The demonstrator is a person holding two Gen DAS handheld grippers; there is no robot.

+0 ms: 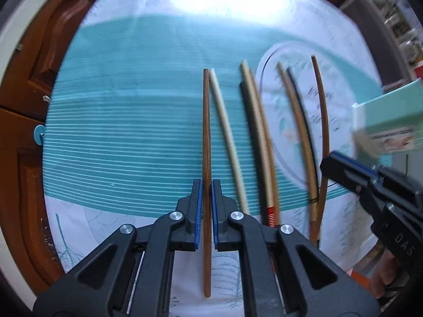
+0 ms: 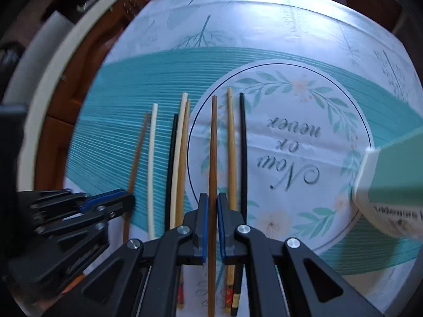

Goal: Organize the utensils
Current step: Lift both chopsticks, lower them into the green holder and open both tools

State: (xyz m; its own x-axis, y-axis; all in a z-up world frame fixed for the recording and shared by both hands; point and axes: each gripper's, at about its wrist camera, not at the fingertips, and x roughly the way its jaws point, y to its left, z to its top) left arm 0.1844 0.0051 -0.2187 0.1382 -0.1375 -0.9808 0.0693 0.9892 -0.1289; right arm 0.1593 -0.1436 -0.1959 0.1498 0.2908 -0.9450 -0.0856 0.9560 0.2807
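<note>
Both tongs clamped: left tongs [image 1: 207, 192] on brown chopstick [image 1: 206, 132], right tongs [image 2: 211, 206] on matching chopstick [image 2: 213, 158]. Lift level, pair together.

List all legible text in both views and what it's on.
"Now or never": printed inside the floral circle on the tablecloth, upside down in the right wrist view.
"DAS": on the right gripper body, left wrist view; possibly cut off.
Green box label: too blurred to read.

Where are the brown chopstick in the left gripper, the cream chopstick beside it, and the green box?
Brown chopstick [image 1: 206, 132], left wrist view, mid shaft.
Cream chopstick [image 1: 224, 121], left wrist view, mid shaft.
Green box [image 2: 396, 174], right wrist view, green side face.
</note>
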